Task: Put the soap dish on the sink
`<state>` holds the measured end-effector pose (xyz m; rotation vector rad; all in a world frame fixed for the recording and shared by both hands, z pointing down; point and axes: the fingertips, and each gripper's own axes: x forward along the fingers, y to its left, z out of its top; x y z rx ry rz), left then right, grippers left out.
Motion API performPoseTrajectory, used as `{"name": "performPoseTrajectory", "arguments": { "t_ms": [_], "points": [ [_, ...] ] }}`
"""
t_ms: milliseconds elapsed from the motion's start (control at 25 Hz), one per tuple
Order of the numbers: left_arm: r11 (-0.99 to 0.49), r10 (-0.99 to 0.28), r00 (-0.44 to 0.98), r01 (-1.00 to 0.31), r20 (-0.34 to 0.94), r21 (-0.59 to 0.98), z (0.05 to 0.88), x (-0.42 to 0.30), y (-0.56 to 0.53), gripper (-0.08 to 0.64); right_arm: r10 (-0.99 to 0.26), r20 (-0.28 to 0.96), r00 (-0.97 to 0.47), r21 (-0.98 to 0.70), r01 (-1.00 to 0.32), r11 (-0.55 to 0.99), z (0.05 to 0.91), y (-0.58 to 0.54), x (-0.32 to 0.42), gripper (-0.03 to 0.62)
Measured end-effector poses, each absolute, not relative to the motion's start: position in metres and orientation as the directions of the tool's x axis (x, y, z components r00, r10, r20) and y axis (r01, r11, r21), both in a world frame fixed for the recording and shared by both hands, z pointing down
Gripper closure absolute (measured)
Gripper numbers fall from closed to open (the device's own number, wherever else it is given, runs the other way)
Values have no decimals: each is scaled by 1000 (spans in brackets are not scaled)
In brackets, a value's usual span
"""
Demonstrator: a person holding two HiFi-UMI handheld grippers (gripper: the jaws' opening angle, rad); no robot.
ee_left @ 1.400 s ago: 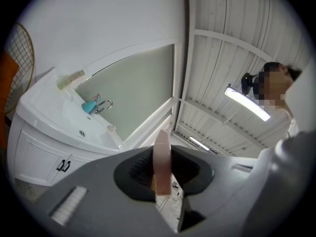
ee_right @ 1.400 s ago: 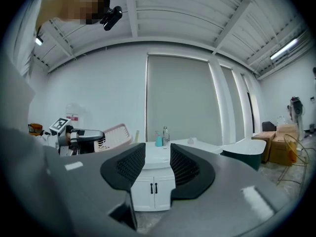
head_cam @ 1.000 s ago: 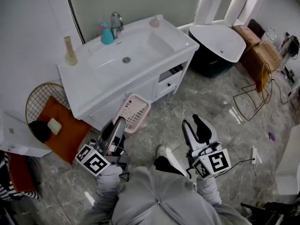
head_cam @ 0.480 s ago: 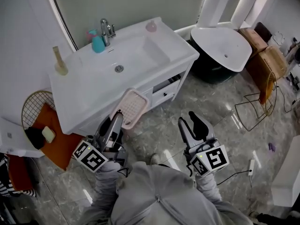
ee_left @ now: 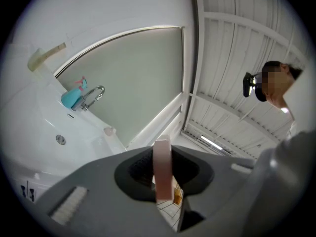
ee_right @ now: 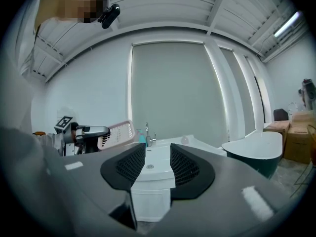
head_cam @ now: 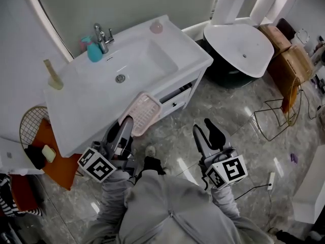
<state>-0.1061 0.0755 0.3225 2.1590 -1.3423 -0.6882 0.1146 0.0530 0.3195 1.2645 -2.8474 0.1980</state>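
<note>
Grey marble floor [head_cam: 238,111] is seen beneath a white sink [head_cam: 81,111], at whose back edge a tap [head_cam: 103,33] and a teal bottle [head_cam: 94,52] are set. The left gripper [head_cam: 128,123] is clamped on the pink soap dish [head_cam: 144,113]: its rim is pinched edge-on between the jaws, and the rest of the dish is held out beyond the jaw tips, overlapping the sink's front edge in the head view and not yet set down on it. The right gripper [head_cam: 203,127] is held with its jaws apart and nothing between them, the sink lying ahead of them and well apart.
</note>
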Motion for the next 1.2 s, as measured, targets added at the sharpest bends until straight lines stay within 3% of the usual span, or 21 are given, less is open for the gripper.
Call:
{"name": "performPoseTrajectory", "arguments": {
  "t_ms": [1200],
  "points": [
    [-398,-850,522,-557,-65,729,384,-154,-237,443,-838,120,-532,-99,-846,523,328,-204,61,436]
  ]
}}
